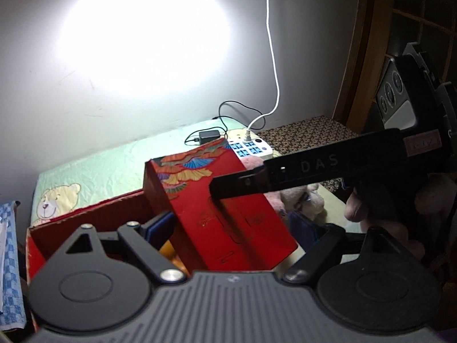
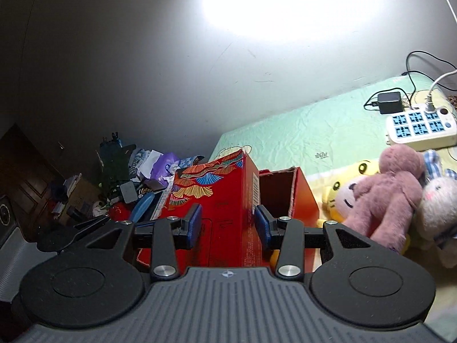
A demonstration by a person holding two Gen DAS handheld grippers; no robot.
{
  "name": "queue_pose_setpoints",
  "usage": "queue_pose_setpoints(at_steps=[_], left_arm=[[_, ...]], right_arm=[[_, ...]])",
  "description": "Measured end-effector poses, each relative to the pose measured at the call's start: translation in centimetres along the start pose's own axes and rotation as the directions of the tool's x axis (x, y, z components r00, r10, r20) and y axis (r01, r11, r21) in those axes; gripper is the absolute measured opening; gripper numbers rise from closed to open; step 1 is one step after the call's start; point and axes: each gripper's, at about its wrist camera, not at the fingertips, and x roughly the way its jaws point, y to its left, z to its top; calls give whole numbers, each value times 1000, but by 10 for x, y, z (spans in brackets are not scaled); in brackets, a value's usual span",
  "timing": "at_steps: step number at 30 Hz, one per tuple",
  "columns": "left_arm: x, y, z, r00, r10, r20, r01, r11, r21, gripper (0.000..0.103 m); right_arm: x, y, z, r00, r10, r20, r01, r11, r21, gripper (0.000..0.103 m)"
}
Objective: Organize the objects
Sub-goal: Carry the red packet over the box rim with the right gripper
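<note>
A tall red box with a colourful fan pattern [image 1: 225, 200] leans tilted inside an open red cardboard carton [image 1: 94, 214]. My right gripper [image 2: 228, 225] is shut on this box [image 2: 225, 200], its blue pads [image 2: 261, 224] pressed on both sides. In the left wrist view the right gripper's black body [image 1: 328, 168] reaches over the box from the right. My left gripper [image 1: 234, 231] is open, its blue pads [image 1: 160, 225] standing wide on either side of the box's lower part. The carton's open mouth [image 2: 278, 191] shows behind the box.
Plush toys, a pink bear [image 2: 391, 194], a yellow one [image 2: 340, 188] and a white one [image 2: 437, 200], lie right of the carton on a green bedsheet [image 2: 300, 134]. A power strip [image 2: 420, 127] and black adapter [image 2: 390, 103] sit farther back. Clutter [image 2: 137, 177] fills the left.
</note>
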Motion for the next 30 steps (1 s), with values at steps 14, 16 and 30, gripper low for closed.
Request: queue_pose_setpoints(at_steps=[14, 16, 30], left_arm=[[29, 107, -23, 991, 44, -125, -59, 991, -123, 86], [40, 115, -33, 987, 38, -155, -60, 988, -141, 86], [100, 147, -60, 937, -15, -348, -63, 975, -213, 86]], right_arm=[[125, 18, 4, 978, -32, -205, 34, 999, 7, 43], [138, 16, -1, 970, -45, -239, 50, 999, 17, 43], [189, -2, -25, 895, -151, -421, 171, 985, 10, 44]])
